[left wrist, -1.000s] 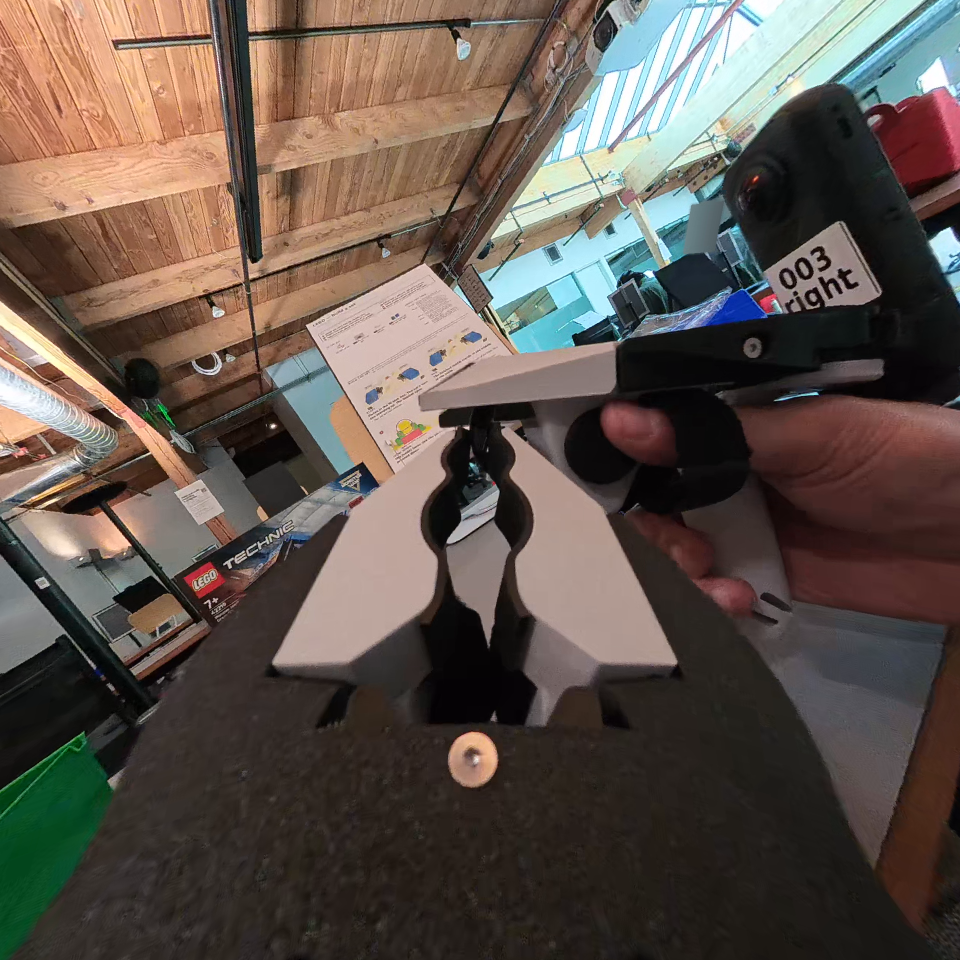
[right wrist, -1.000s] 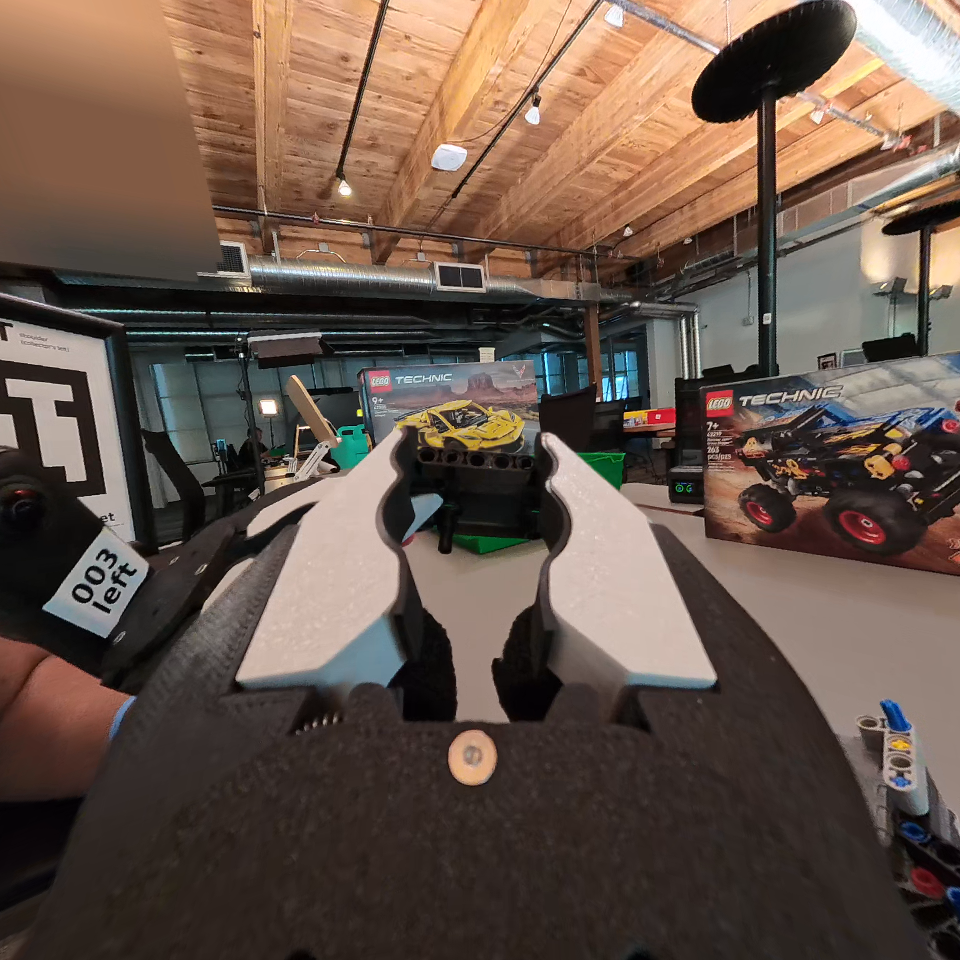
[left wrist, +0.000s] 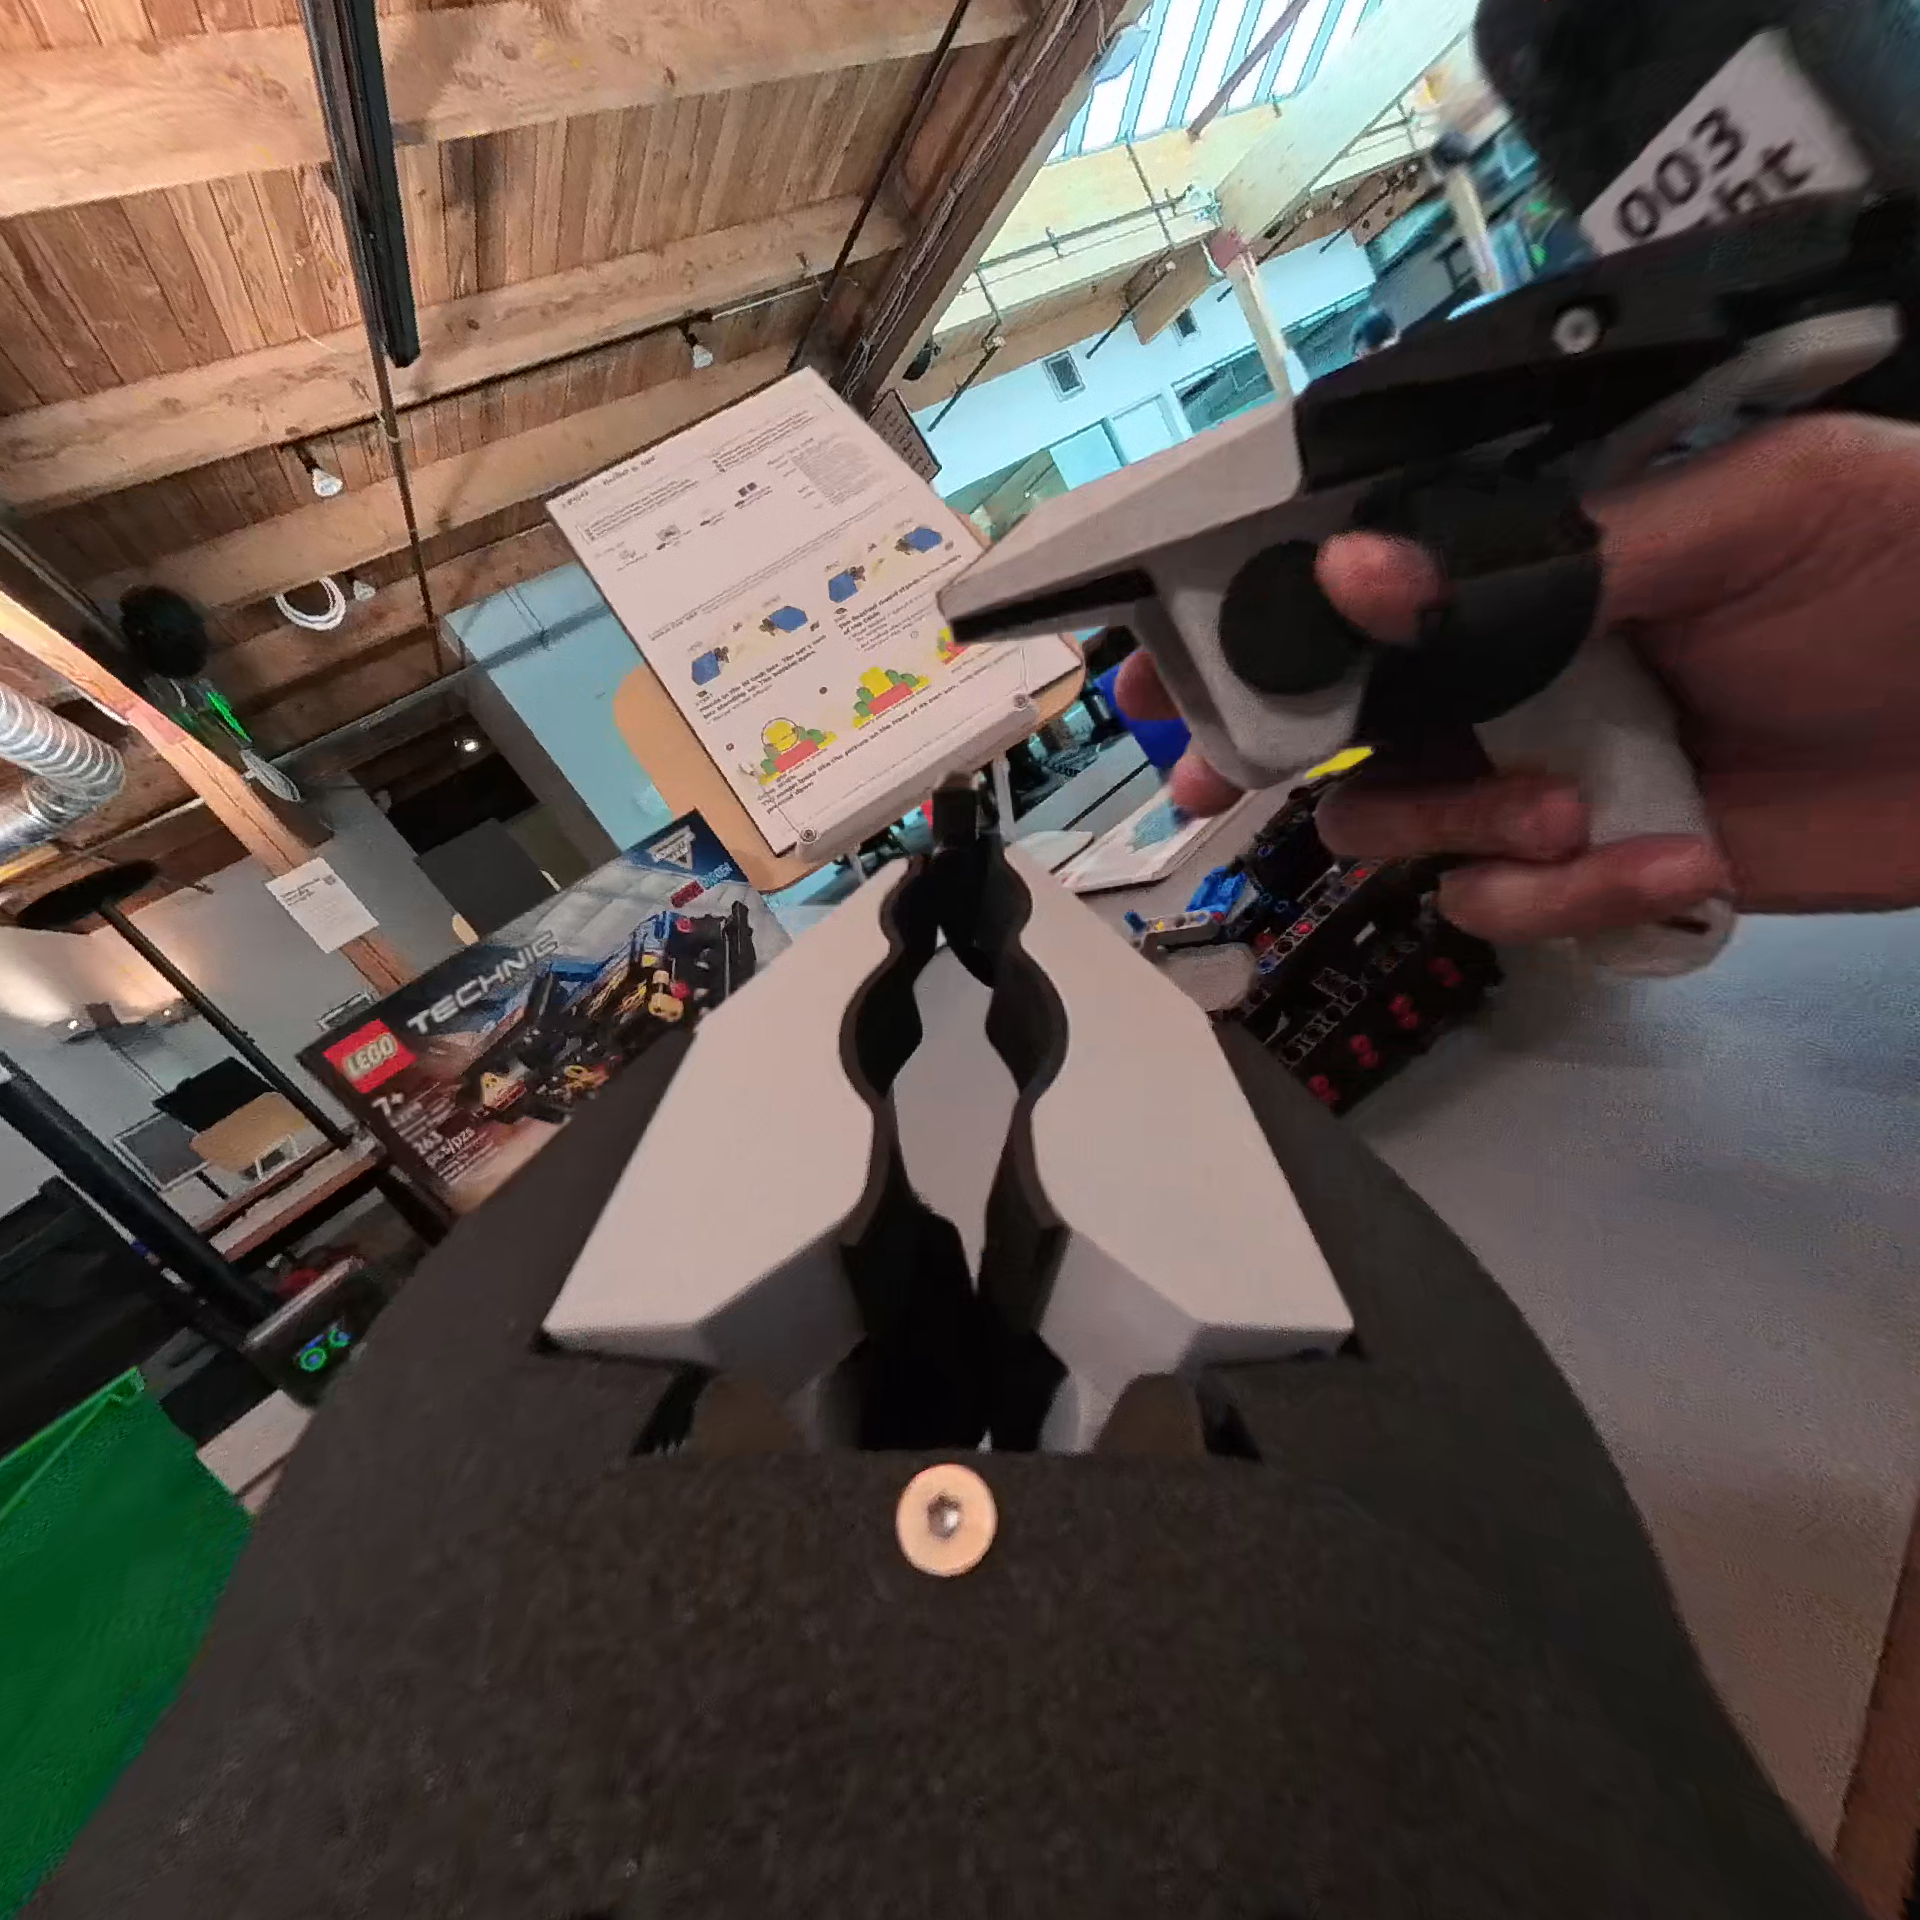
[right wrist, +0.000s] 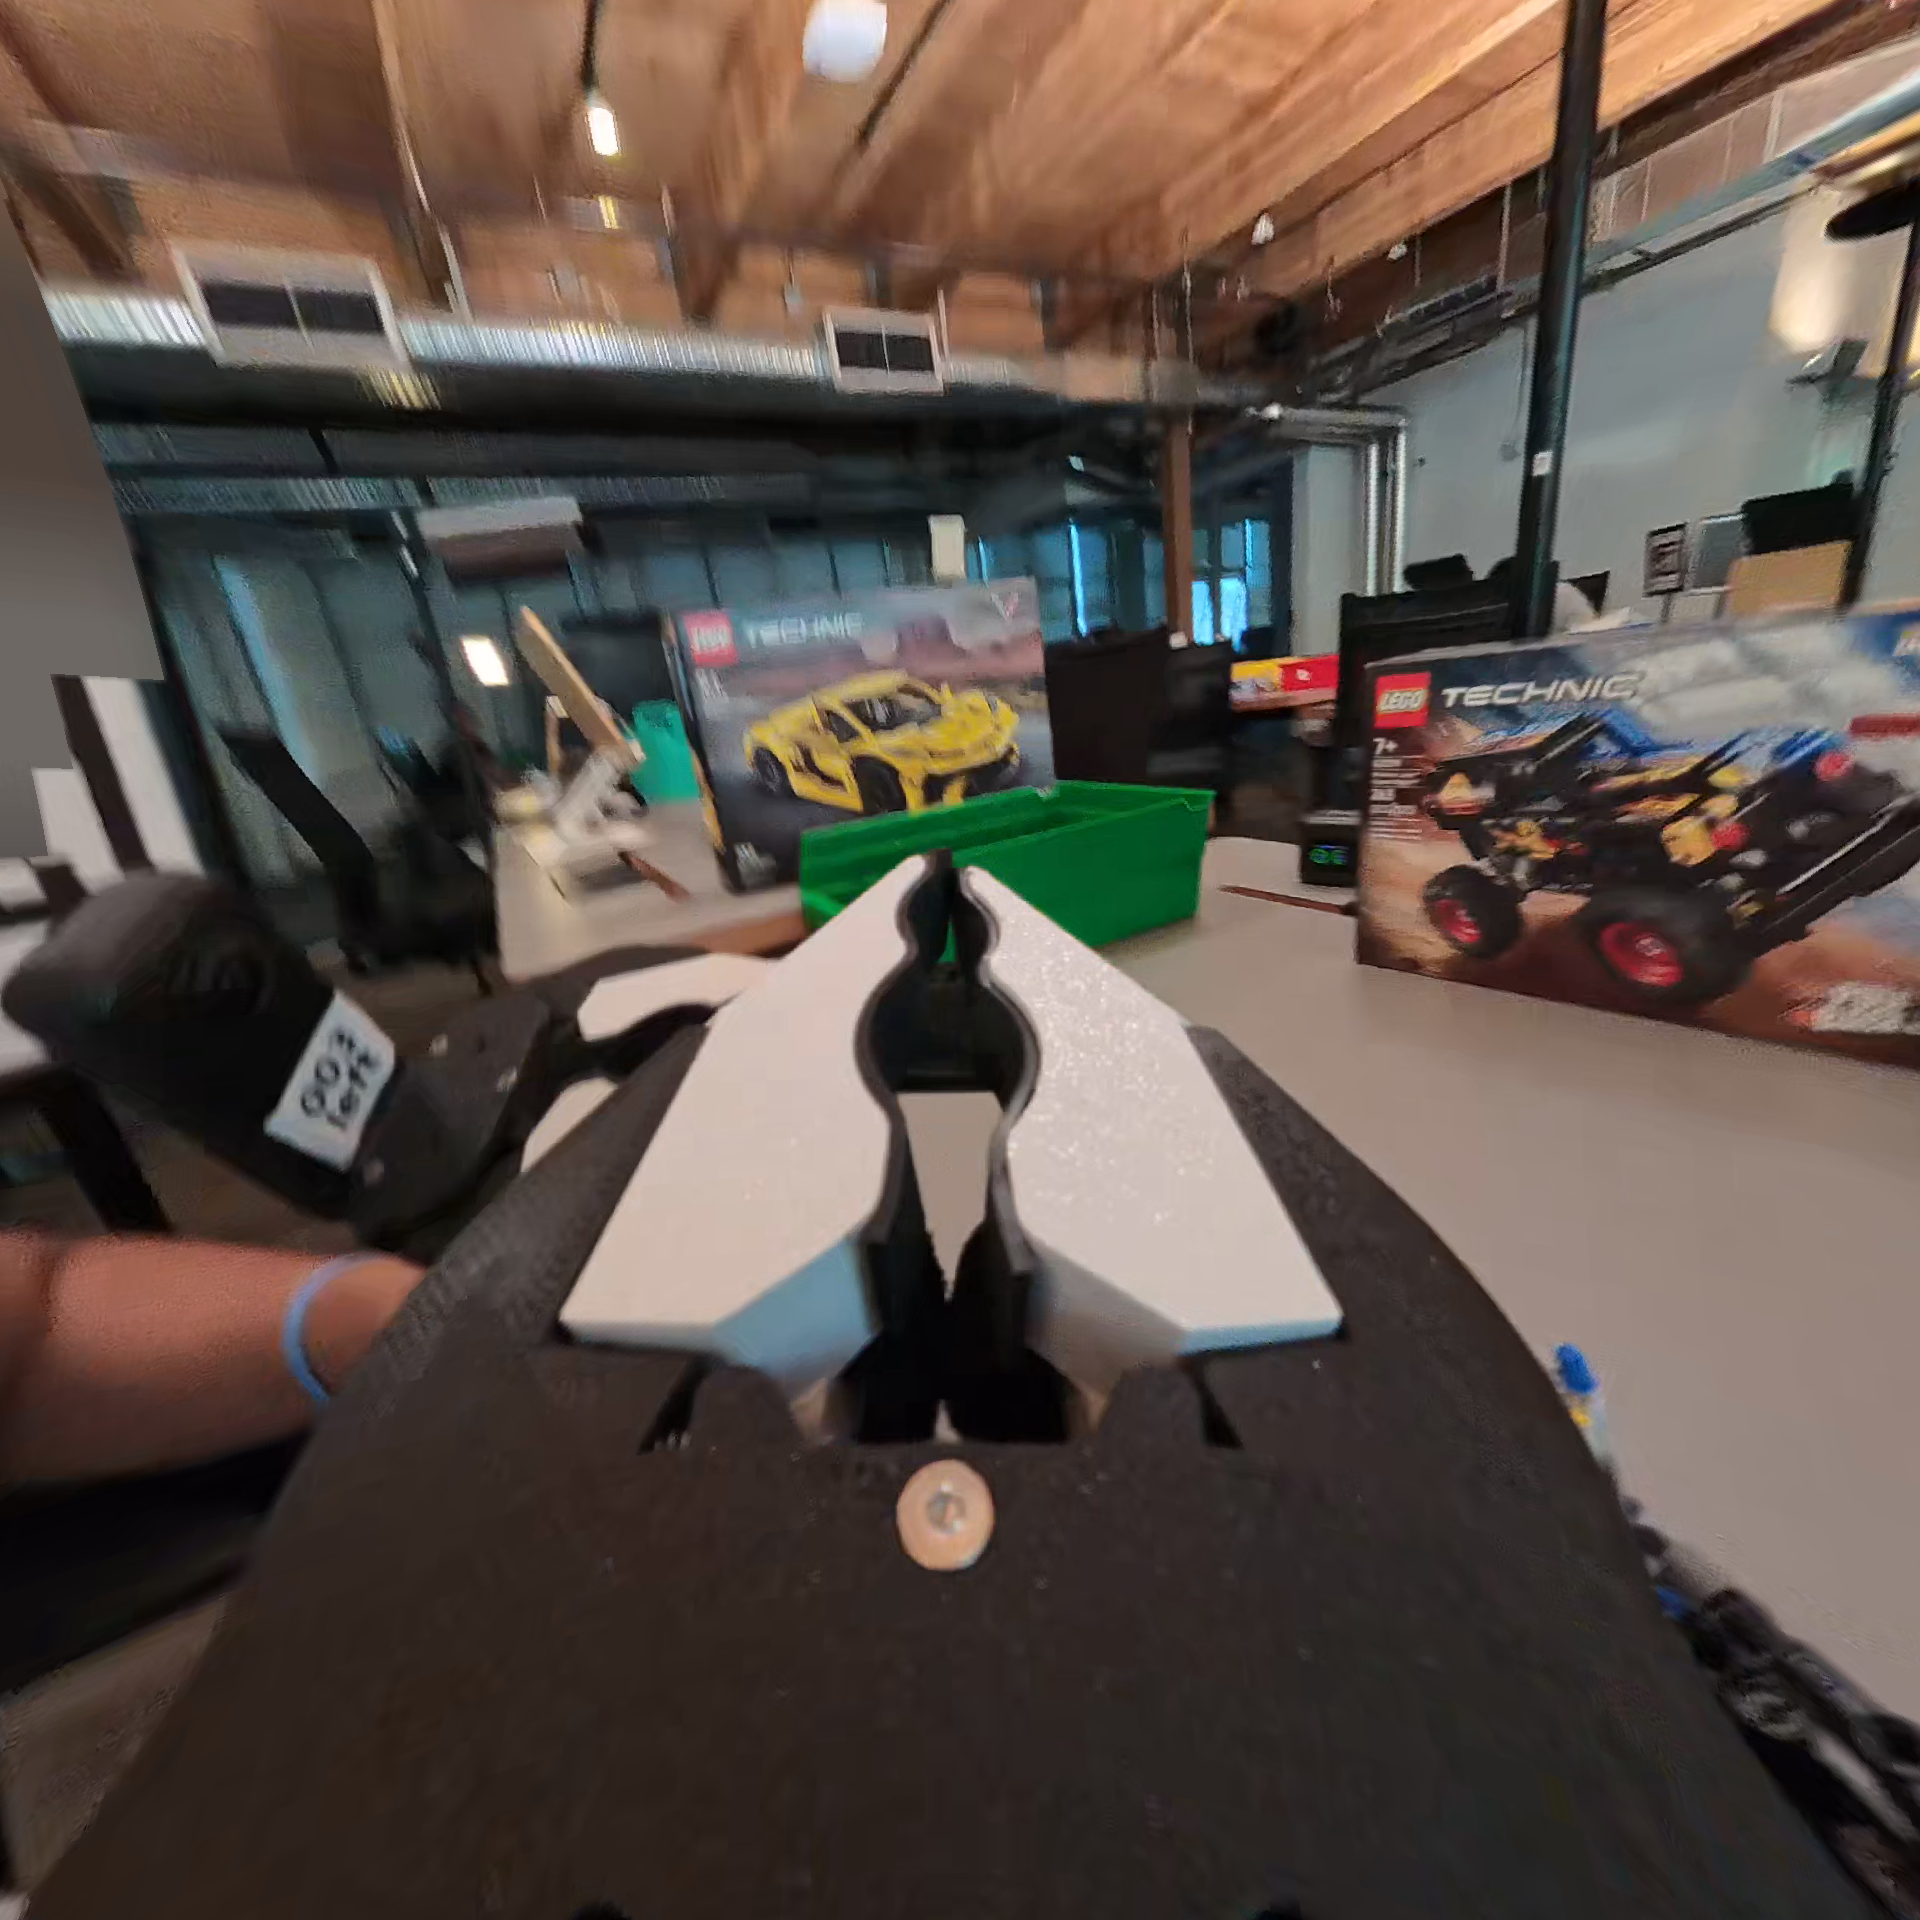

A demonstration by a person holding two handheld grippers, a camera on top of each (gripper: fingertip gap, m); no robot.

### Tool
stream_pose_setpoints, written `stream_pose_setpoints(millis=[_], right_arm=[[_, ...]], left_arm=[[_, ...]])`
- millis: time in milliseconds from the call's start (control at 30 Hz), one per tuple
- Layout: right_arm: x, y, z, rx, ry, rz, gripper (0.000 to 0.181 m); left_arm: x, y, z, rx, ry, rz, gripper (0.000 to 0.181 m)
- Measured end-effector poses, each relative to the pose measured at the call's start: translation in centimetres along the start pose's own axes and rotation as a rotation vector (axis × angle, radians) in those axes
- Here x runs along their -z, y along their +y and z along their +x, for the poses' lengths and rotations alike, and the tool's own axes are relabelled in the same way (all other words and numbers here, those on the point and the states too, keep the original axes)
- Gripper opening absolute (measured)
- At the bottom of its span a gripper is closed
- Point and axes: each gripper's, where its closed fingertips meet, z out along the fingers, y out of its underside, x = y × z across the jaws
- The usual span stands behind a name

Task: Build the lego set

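Pinching small black part (left wrist: 961,831) in near-closed left gripper (left wrist: 961,899), holding right gripper (right wrist: 943,883) pressed together just up-right, grip unclear, black brick assembly (left wrist: 1351,966) sitting beyond-right on desk (left wrist: 1558,1195).

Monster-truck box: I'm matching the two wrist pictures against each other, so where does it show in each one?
Left wrist view: the monster-truck box is left of centre at mid-height and looks tilted in the frame.
Right wrist view: the monster-truck box is at the right edge at mid-height, standing on the grey table.
Shared landmark: the small black device with green lights, close beside the box in both views.
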Motion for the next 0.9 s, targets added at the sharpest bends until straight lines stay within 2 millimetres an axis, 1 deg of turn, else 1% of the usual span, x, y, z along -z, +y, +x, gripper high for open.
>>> stream_pose_setpoints(millis=[67, 100, 133, 200, 233, 267, 300, 367, 433, 467, 533, 633, 700, 767, 833, 900], right_arm=[[0.0, -0.5, -0.7, 0.123, -0.010, -0.044, 0.002], [0.1, -0.8, -0.6, 0.173, -0.006, -0.054, 0.002], [0.2, -0.8, -0.2, 0.206, -0.003, -0.083, 0.003], [0.4, -0.2, 0.8, 0.270, 0.021, -0.170, 0.006], [0.4, 0.2, 1.2, 0.272, 0.028, -0.203, 0.015], [0.4, 0.6, 1.2, 0.233, 0.027, -0.221, 0.022], [0.2, 1.2, 0.8, 0.175, 0.003, -0.231, 0.029], [-0.1, 3.5, 0.3, 0.102, -0.013, -0.288, 0.042], [0.0, 5.8, 0.1, 0.109, -0.013, -0.381, 0.043], [0.1, 6.3, 0.1, 0.105, -0.013, -0.401, 0.042], [0.3, 6.6, -0.4, 0.036, -0.041, -0.425, 0.033], [0.6, 6.6, -1.6, -0.160, -0.141, -0.451, 0.024], [1.0, 6.4, -2.4, -0.305, -0.212, -0.457, 0.017], [1.2, 6.0, -2.9, -0.460, -0.263, -0.456, 0.014], [1.6, 5.7, -3.3, -0.574, -0.320, -0.461, 0.009], [1.9, 5.7, -3.6, -0.673, -0.369, -0.464, 0.008]], left_arm=[[-0.4, 0.7, -0.6, 0.067, -0.003, -0.024, 0.007], [-0.6, 1.3, -0.7, 0.107, 0.010, -0.047, 0.007], [-0.9, 1.8, -0.9, 0.153, 0.025, -0.069, 0.007], [-0.9, 2.4, -1.8, 0.212, 0.004, -0.082, 0.007], [-0.9, 2.8, -2.3, 0.193, -0.023, -0.098, 0.007], [-0.9, 3.0, -2.5, 0.141, -0.050, -0.116, 0.007], [-1.0, 3.1, -2.4, 0.061, -0.070, -0.132, 0.007], [-1.1, 3.1, -1.8, -0.156, -0.106, -0.150, 0.007], [-0.9, 2.7, -1.0, -0.378, -0.134, -0.140, 0.006], [-0.7, 2.6, -0.6, -0.483, -0.148, -0.139, 0.007], [-0.3, 2.3, 0.3, -0.667, -0.170, -0.115, 0.007], [0.4, 1.3, 1.1, -0.860, -0.227, -0.058, 0.005], [0.9, 0.5, 1.3, -0.939, -0.266, -0.014, 0.006], [1.3, -0.2, 1.5, -1.012, -0.318, 0.018, 0.007], [1.5, -0.6, 1.5, -1.045, -0.337, 0.039, 0.007], [1.6, -0.8, 1.7, -1.067, -0.334, 0.062, 0.007]])
